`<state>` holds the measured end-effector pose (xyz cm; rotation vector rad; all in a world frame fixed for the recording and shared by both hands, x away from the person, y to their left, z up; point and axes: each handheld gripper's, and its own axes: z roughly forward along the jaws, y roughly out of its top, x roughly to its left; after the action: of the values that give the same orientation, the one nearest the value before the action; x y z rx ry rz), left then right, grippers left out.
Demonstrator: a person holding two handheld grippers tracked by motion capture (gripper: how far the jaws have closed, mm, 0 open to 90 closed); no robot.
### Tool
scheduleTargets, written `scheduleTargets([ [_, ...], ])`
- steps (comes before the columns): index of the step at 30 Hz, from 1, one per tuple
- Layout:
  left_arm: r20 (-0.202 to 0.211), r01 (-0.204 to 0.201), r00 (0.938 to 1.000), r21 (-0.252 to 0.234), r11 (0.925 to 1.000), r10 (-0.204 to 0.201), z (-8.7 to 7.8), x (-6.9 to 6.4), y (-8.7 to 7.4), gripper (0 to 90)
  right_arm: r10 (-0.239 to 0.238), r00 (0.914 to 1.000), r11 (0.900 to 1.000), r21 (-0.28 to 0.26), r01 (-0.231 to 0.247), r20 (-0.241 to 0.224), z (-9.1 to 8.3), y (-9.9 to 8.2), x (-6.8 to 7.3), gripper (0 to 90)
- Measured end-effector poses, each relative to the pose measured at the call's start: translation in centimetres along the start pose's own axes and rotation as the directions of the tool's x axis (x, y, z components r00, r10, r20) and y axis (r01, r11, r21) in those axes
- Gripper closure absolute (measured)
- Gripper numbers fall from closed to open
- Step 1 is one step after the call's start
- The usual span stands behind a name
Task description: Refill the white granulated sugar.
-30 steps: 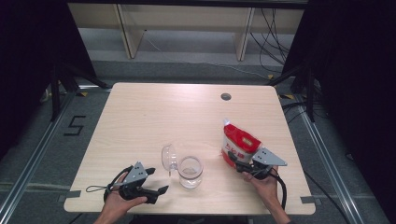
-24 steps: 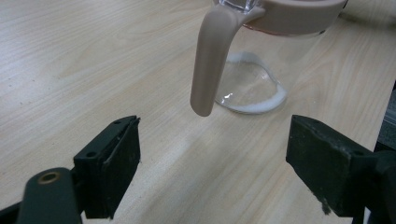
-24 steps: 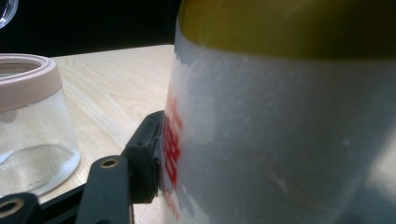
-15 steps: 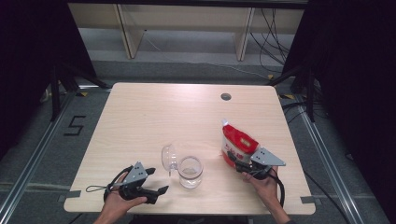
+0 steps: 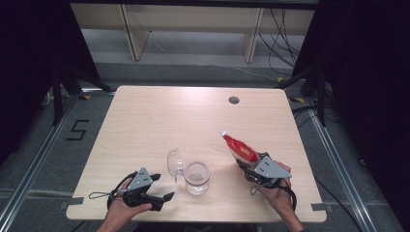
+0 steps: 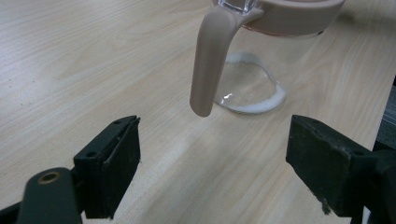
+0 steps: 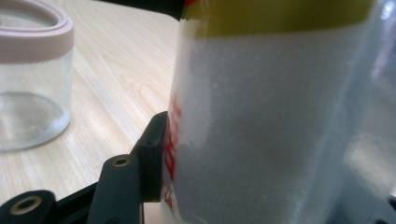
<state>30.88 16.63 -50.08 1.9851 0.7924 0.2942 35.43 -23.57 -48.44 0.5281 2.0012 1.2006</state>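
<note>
Left gripper (image 5: 162, 197) held left of glass jar (image 5: 197, 178), jaws wide open, nothing gripped; jar handle seen just ahead. Jar open, hinged lid (image 5: 174, 162) tipped back. Right of jar: red-and-white pouch (image 5: 240, 149) now lifted, tilted, clamped by right gripper (image 5: 247, 170); jaws just closing on it. Pouring judged next.
</note>
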Motion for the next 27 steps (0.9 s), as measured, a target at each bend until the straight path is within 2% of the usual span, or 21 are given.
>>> scheduleTargets([
  [1,0.0,0.0,1.0,0.0,1.0,0.0,0.0,0.0,0.0,17.4,0.0,1.0,1.0,0.0,0.0,0.0,0.0,0.0,0.0,48.0],
  [3,0.001,-0.002,1.0,0.009,1.0,0.002,-0.1,0.0,0.0,17.4,-0.052,0.9987,0.9987,0.002,0.052,0.001,-0.3,0.4,0.3,48.3],
  [5,-0.002,-0.01,0.9999,0.015,0.9998,0.01,-0.1,0.0,0.0,17.4,-0.052,0.9986,0.9986,0.006,0.052,0.009,-0.5,0.5,0.5,48.4],
  [6,-0.002,-0.011,0.9999,0.015,0.9998,0.011,-0.1,0.0,0.1,17.4,-0.083,0.9966,0.9966,0.004,0.083,0.005,-0.7,0.8,0.7,48.5],
  [7,-0.002,-0.011,0.9999,0.015,0.9998,0.011,-0.1,0.0,0.1,17.4,-0.083,0.9966,0.9966,0.004,0.083,0.005,-0.7,0.8,0.7,48.5],
  [8,0.0,-0.015,0.9999,0.013,0.9998,0.015,-0.1,0.1,0.0,17.4,-0.124,0.9923,0.9923,0.0,0.124,0.003,-1.0,1.2,0.9,48.6],
  [10,0.002,-0.03,0.9995,0.016,0.9994,0.03,-0.1,0.2,0.1,17.4,-0.15,0.9886,0.9887,-0.001,0.15,0.011,-1.3,1.5,1.1,48.7],
  [13,0.003,-0.02,0.9998,0.003,0.9998,0.02,0.0,0.1,0.1,17.4,-0.173,0.9848,0.9849,-0.003,0.173,0.013,-1.7,1.8,1.3,48.8],
  [14,-0.001,-0.023,0.9997,0.004,0.9997,0.023,0.0,0.1,0.1,17.4,-0.221,0.975,0.9753,0.002,0.221,0.025,-2.0,2.1,1.5,48.8],
  [15,-0.001,-0.023,0.9997,0.004,0.9997,0.023,0.0,0.1,0.1,17.4,-0.221,0.975,0.9753,0.002,0.221,0.025,-2.0,2.1,1.5,48.8],
  [16,-0.002,-0.023,0.9997,0.01,0.9997,0.023,0.0,0.1,0.1,17.4,-0.252,0.9672,0.9676,0.009,0.252,0.029,-2.3,2.4,1.8,48.9],
  [17,0.0,-0.022,0.9998,0.012,0.9997,0.022,0.0,0.1,0.1,17.4,-0.252,0.9672,0.9676,0.009,0.252,0.029,-2.3,2.4,1.8,48.9],
  [18,0.001,-0.02,0.9998,0.012,0.9997,0.02,0.0,0.1,0.1,17.4,-0.286,0.9578,0.9583,0.008,0.286,0.031,-2.3,2.6,1.8,48.9],
  [20,0.003,-0.019,0.9998,0.004,0.9998,0.019,0.0,0.1,0.1,17.4,-0.318,0.9477,0.948,0.011,0.318,0.027,-2.6,2.9,2.1,48.9],
  [22,0.003,-0.02,0.9998,0.004,0.9998,0.02,0.0,0.1,0.1,17.4,-0.321,0.9467,0.9472,0.014,0.32,0.031,-2.7,3.0,2.3,49.0],
  [23,0.003,-0.02,0.9998,0.003,0.9998,0.02,0.0,0.1,0.1,17.4,-0.335,0.9416,0.9421,0.019,0.335,0.029,-2.8,3.0,2.4,49.0],
  [24,0.006,-0.021,0.9998,0.006,0.9998,0.021,0.0,0.2,0.1,17.4,-0.361,0.9322,0.9326,0.021,0.36,0.027,-2.7,3.1,2.4,49.0],
  [25,0.006,-0.021,0.9998,0.005,0.9998,0.021,0.0,0.2,0.1,17.4,-0.364,0.931,0.9314,0.027,0.363,0.031,-2.8,3.2,2.6,49.0],
  [26,0.006,-0.02,0.9998,0.004,0.9998,0.02,0.0,0.2,0.1,17.4,-0.39,0.9206,0.9207,0.029,0.389,0.025,-2.8,3.3,2.7,49.0],
  [27,0.005,-0.031,0.9995,0.013,0.9994,0.031,-0.1,0.2,0.1,17.4,-0.382,0.9237,0.9238,0.036,0.381,0.026,-2.9,3.3,2.9,49.1],
])
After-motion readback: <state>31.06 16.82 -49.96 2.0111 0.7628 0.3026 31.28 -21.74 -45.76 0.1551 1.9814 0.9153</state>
